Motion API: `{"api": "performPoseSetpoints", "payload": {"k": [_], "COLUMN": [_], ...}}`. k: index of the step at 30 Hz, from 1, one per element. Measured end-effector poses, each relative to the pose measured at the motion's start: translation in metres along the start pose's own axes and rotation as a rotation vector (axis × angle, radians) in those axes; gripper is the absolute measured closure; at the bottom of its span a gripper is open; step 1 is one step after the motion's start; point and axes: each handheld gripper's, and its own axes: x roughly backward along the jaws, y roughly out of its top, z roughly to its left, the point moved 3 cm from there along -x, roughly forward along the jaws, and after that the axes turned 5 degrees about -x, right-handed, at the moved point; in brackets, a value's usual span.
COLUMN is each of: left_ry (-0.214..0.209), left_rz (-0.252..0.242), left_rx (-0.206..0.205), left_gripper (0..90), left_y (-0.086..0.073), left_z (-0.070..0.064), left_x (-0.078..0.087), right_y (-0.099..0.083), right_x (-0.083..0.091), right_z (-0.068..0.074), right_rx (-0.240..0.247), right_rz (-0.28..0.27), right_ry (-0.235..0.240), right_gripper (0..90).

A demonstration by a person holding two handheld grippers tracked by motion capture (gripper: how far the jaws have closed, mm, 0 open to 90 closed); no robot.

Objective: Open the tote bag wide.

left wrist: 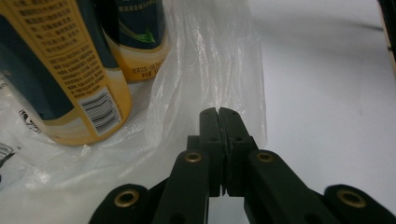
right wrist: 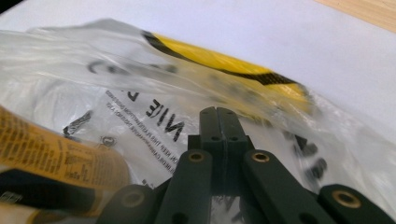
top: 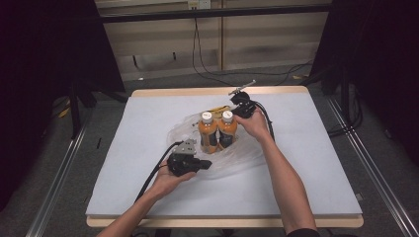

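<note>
We found the left gripper (top: 205, 165) low on the white tabletop (top: 123, 148), its jaws pressed together on the near edge of the clear crinkled plastic bag (top: 237, 153). Just right of it, two orange juice bottles with white caps and dark labels (top: 217, 131) stood upright, touching, on the bag at the tabletop's middle. The right gripper (top: 236, 112) sat behind them, jaws likewise closed on the film. The left gripper view added a barcode and fine print on the nearer bottle (left wrist: 70, 70); the right gripper view showed black lettering and a yellow-and-black strip (right wrist: 224, 65) on the bag (right wrist: 93, 93).
</note>
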Motion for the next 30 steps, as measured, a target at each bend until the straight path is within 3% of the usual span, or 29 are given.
{"api": "performPoseSetpoints", "payload": {"k": [3, 8, 15, 16, 18, 19, 21, 24, 30], "left_ry": [-0.002, 0.015, 0.058, 0.056, 0.070, 0.069, 0.087, 0.092, 0.120], "left_rz": [-0.024, -0.044, -0.072, -0.071, -0.079, -0.093, -0.098, -0.129, -0.139], "left_rx": [-0.007, 0.004, 0.002, -0.021, -0.055, -0.048, -0.048, -0.028, -0.001], "left_gripper": [89.3, 88.4, 74.7, 72.5, 72.0, 69.9, 64.5, 58.3, 41.1], "left_y": [0.002, 0.004, 0.007, 0.008, 0.011, 0.012, 0.014, 0.016, 0.016], "left_z": [0.000, 0.001, 0.002, 0.001, -0.003, -0.003, -0.003, -0.001, 0.005], "left_x": [0.002, 0.006, 0.011, 0.013, 0.016, 0.017, 0.020, 0.026, 0.034], "right_y": [-0.003, -0.004, -0.008, -0.009, -0.013, -0.015, -0.017, -0.021, -0.032], "right_x": [0.008, 0.024, 0.045, 0.048, 0.056, 0.061, 0.068, 0.081, 0.099], "right_z": [-0.003, -0.007, -0.002, -0.001, 0.000, 0.000, 0.000, 0.000, -0.002], "right_rx": [-0.020, -0.015, 0.016, 0.029, 0.041, 0.043, 0.047, 0.042, 0.013], "right_rz": [-0.028, -0.058, -0.122, -0.134, -0.156, -0.177, -0.213, -0.242, -0.303], "right_ry": [0.012, 0.002, -0.026, -0.040, -0.061, -0.081, -0.078, -0.101, -0.096], "right_gripper": [90.0, 90.0, 90.0, 90.0, 81.0, 79.9, 77.4, 59.9, 31.1]}}
